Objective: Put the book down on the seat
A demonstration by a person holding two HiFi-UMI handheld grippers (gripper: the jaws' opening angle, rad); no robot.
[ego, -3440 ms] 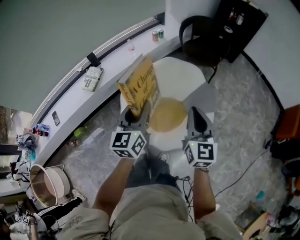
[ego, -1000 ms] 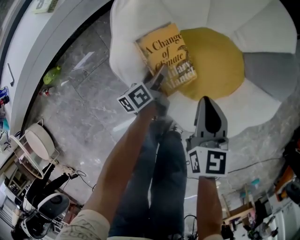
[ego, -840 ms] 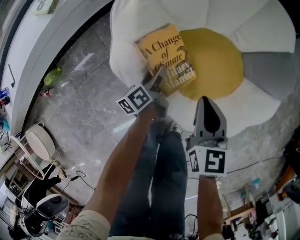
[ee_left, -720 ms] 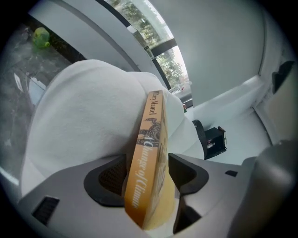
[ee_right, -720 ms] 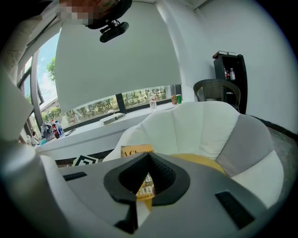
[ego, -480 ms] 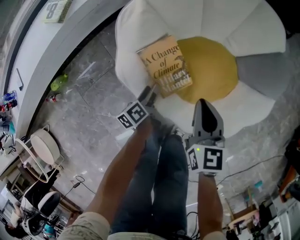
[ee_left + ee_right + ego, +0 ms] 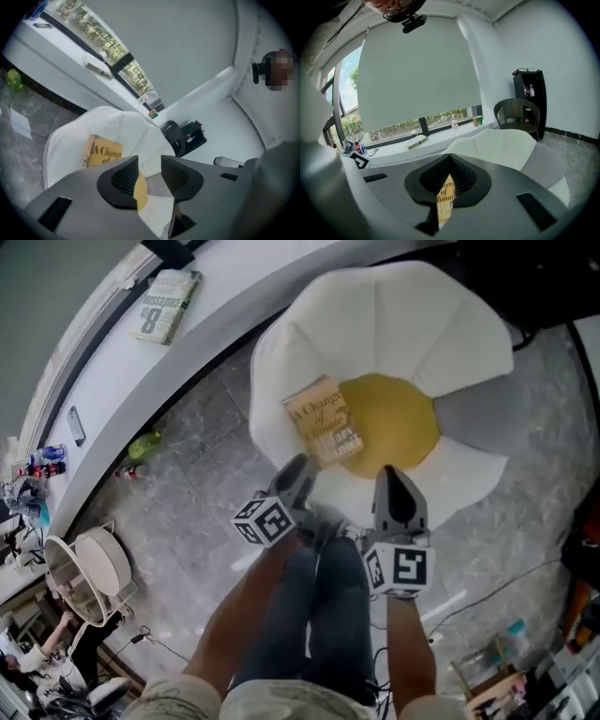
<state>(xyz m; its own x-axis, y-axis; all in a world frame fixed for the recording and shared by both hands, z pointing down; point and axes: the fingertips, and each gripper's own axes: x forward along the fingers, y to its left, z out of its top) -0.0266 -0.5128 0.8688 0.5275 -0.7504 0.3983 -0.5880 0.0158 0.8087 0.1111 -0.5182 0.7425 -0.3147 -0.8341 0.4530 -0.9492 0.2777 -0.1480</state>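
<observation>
- Head view: rectangular yellow book [image 7: 323, 421] lies flat on the padded, flower-shaped seat [image 7: 394, 324], straddling a white petal and the yellow centre.
- Left gripper [image 7: 295, 470]: jaws apart, closing, empty.
- Right gripper [image 7: 389, 479]: jaws together, empty.

Grey marbled floor [image 7: 178, 493] meets a curved white window ledge [image 7: 253, 287]. A pale blind [image 7: 422, 70] hangs drawn, daylight beneath it. A dark chair [image 7: 516, 115] stands beside a black shelf [image 7: 530, 93].

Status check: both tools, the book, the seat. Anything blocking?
Left tool empty, off the book, jaws closing. Right tool shut, empty. Book lies flat on the seat, cover up. Nothing in the way.
</observation>
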